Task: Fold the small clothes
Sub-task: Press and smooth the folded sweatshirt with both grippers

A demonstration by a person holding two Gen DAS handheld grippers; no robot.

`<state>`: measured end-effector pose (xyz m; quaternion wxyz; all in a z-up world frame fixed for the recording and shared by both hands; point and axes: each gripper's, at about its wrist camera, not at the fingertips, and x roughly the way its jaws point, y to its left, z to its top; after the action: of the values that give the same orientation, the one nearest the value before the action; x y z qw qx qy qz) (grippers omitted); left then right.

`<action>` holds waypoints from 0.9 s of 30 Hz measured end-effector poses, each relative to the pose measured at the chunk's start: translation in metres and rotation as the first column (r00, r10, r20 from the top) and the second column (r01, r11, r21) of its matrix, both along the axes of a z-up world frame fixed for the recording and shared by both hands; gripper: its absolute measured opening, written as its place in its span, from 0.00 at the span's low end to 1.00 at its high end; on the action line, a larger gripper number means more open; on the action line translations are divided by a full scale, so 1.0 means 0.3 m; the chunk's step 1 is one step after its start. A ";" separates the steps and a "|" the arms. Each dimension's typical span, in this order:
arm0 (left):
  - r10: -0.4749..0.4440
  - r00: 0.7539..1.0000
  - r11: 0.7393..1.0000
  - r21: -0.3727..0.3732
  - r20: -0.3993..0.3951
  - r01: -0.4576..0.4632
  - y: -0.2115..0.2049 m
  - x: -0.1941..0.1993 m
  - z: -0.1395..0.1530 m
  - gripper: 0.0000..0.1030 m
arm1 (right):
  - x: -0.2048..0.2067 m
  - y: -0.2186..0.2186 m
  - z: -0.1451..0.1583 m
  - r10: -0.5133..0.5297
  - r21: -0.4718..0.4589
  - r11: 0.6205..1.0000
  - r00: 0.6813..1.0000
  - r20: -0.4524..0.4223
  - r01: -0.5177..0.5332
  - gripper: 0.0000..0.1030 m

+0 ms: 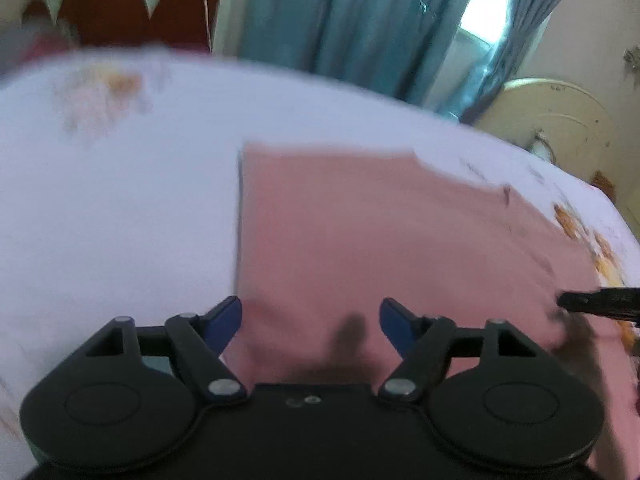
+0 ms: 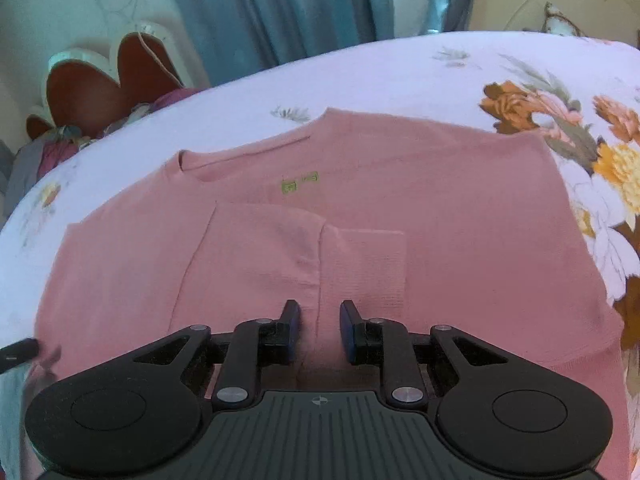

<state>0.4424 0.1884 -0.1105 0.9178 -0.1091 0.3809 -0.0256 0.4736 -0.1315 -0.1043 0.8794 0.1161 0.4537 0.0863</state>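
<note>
Now, the bed (image 2: 360, 76) fills both views, its white floral sheet running out to a rounded far edge, with wide bare cloth left of the garment in the left wrist view. That view is smeared with blur, so fine detail there cannot be told.

Behind the bed hang blue curtains (image 1: 360, 16), a bright gap of window between them, and a cream rounded headboard (image 1: 560, 116) sits off the far right corner. A red scalloped panel (image 2: 100, 88) stands at the far left, with a heap of mixed fabric (image 2: 52, 148) bunched at the bed's edge just below it.

The pink top (image 2: 440, 220) lies flat on the sheet, neckline toward the far edge, a small green label (image 2: 300, 184) showing near the collar. One sleeve is folded in across the chest, cuff lying near the middle. Its left side edge runs straight in the left wrist view, sheet open beside it; on the right, the orange flower print borders it closely.

The right tool (image 2: 320, 330) hovers low over the folded sleeve, jaws narrow, nothing visibly pinched between the pads. The left tool (image 1: 311, 320) stands wide over the near left part of the garment, nothing between its fingers, and the black tip of the other tool pokes in at that view's right edge.
</note>
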 end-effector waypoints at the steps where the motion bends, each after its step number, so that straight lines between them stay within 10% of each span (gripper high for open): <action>1: -0.007 0.999 1.000 -0.021 0.041 0.008 0.001 0.017 0.029 0.72 | 0.005 -0.002 0.026 -0.004 0.002 1.000 0.999 0.034 0.004 0.21; 12: -0.148 0.989 0.987 0.058 -0.007 0.149 -0.137 0.415 -0.100 0.78 | 0.238 0.275 -0.015 0.163 0.063 0.984 0.984 0.066 -0.168 0.21; 15: -0.113 0.994 0.981 0.158 0.009 0.110 -0.034 0.421 -0.142 0.78 | 0.254 0.230 -0.070 0.164 0.043 0.985 0.983 0.080 -0.168 0.21; 19: -0.143 0.989 0.984 0.111 0.027 0.139 0.040 0.404 -0.133 0.71 | 0.258 0.049 -0.081 -0.042 0.048 0.998 0.997 0.066 0.039 0.22; 27: -0.200 0.977 0.967 0.174 0.079 0.184 -0.150 0.312 -0.070 0.81 | 0.240 0.185 -0.020 0.089 0.022 0.996 0.989 0.116 -0.092 0.22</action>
<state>0.5361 0.1435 -0.1315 0.9341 0.0066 0.3460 -0.0881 0.5457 -0.0761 -0.1103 0.8974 0.1022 0.4061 0.1388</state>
